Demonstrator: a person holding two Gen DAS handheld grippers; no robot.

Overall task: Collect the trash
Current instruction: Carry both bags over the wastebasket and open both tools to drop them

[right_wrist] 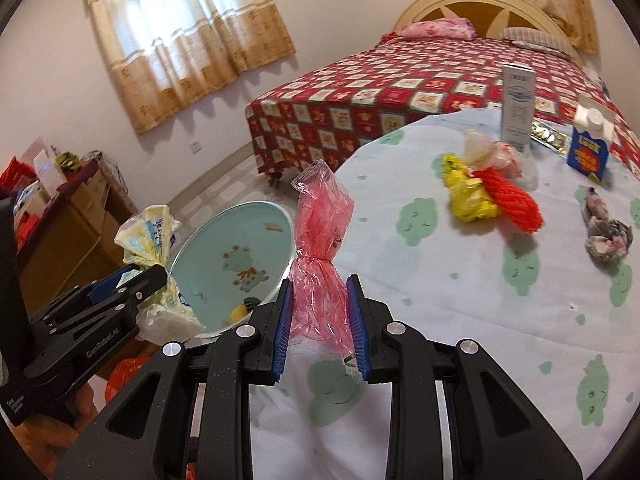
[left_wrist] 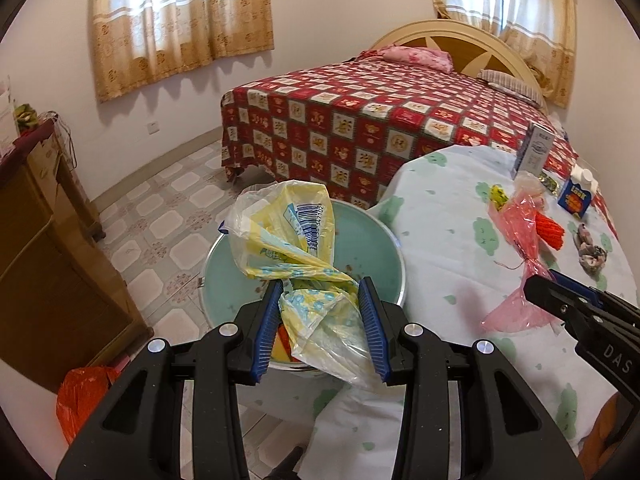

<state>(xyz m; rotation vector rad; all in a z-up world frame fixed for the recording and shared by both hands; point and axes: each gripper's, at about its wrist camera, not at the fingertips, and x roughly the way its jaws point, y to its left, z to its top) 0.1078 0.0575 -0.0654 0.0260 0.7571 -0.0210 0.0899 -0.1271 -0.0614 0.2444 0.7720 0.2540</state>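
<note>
Trash is already in both tools: the left tool (left_wrist: 320,292) is clamped on a crumpled yellow-and-white plastic bag (left_wrist: 280,236), its blue pads pressing the twisted middle, and the bag hangs over a pale green basin (left_wrist: 372,240) that stands beside the edge of the surface (left_wrist: 440,240). Small scraps lie in the bottom of the basin. The right tool (right_wrist: 320,288) is clamped on a pink plastic wrapper (right_wrist: 320,216), pinched below its tied neck so that the upper part stands upright between the basin rim and the edge of the surface. In the left wrist view the right tool comes in from the right with the pink wrapper stretched over the cloth; in the right wrist view the left tool shows at the left with the yellow bag beside the basin.

More trash remains on the surface, which is covered by a white cloth with green prints: a yellow crumpled wrapper (right_wrist: 468,192) touching a bundle of orange-red yarn (right_wrist: 512,200), a clear-and-pink crumpled bag (right_wrist: 496,152) just behind them, and a grey patterned rag (right_wrist: 604,232) well to the right. A tall white carton (right_wrist: 518,100) and a blue carton (right_wrist: 588,152) stand upright near the far edge. Behind is a bed (right_wrist: 360,100) with a red checked cover.
</note>
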